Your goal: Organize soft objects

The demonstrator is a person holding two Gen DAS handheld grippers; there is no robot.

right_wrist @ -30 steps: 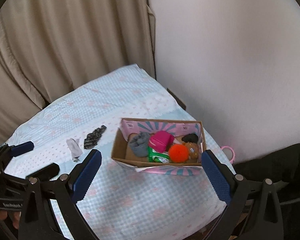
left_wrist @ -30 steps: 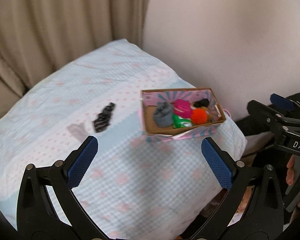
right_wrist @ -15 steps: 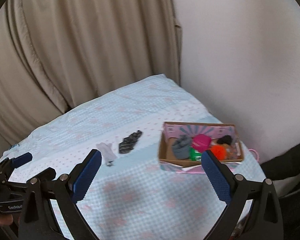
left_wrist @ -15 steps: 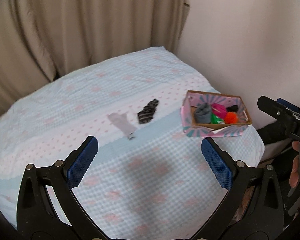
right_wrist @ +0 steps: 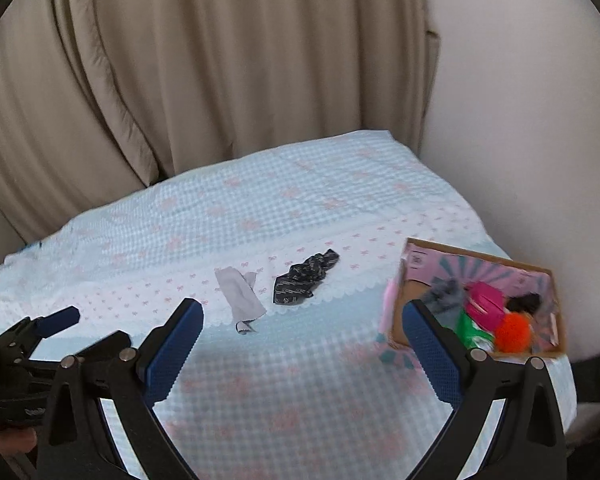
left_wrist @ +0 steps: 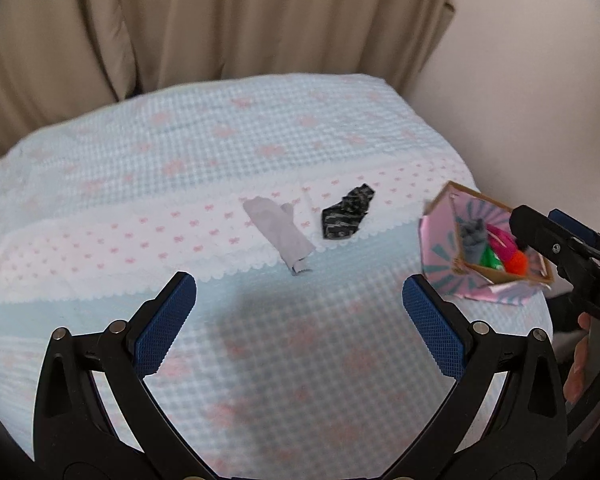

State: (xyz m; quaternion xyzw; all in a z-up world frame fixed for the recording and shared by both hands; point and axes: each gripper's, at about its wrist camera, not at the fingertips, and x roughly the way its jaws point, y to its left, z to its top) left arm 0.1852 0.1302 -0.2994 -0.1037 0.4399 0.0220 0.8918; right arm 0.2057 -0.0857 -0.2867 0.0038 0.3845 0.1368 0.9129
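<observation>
A pale grey cloth (left_wrist: 278, 232) (right_wrist: 239, 298) and a black patterned cloth (left_wrist: 346, 211) (right_wrist: 304, 278) lie side by side on the light blue bedspread (left_wrist: 220, 152) (right_wrist: 260, 216). A pink cardboard box (left_wrist: 440, 236) (right_wrist: 414, 258) at the bed's right edge holds a grey item, a pink one, a green one, an orange pom-pom (right_wrist: 512, 332) and a black one. My left gripper (left_wrist: 298, 326) is open and empty, hovering short of the grey cloth. My right gripper (right_wrist: 302, 354) is open and empty, between the cloths and the box.
Beige curtains (right_wrist: 220, 80) hang behind the bed. A white wall (right_wrist: 520, 120) stands on the right, close to the box. The bed drops off just right of the box. The other gripper shows at each view's edge (left_wrist: 572, 248) (right_wrist: 40, 332).
Both grippers have swung left and pulled back from the box. The two cloths now sit nearer the middle of both views and the box has shifted to the right. Nothing was grasped.
</observation>
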